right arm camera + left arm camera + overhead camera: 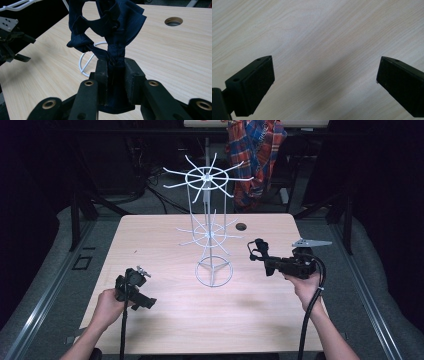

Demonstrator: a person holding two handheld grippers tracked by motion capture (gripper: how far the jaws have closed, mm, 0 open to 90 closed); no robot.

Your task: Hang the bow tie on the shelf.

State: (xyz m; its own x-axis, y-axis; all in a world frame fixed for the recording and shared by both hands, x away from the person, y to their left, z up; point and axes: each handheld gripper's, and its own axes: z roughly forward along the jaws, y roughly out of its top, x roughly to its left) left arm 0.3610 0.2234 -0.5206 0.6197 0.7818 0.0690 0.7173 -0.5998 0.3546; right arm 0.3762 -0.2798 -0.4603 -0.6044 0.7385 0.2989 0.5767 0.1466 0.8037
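A white wire rack (207, 177) with two tiers of spoke hooks stands on its ring base (83, 63) in the middle of the wooden table (180, 320). My right gripper (268, 263), right of the rack, is shut on a dark blue cloth piece (110, 22) that stands up bunched and looped above the jaws (258, 247). In its own view, the right gripper (116, 66) pinches the cloth's lower end. My left gripper (141, 287) hangs open over bare wood at the front left, its fingertips (259, 70) wide apart with nothing between them. The left gripper (12, 47) also shows far off.
A round cable hole (241, 226) sits in the table's far right part. A plaid shirt (255, 155) hangs on a chair behind the table. Dark floor and metal frame legs surround the table. Cables trail from both grippers towards the front edge.
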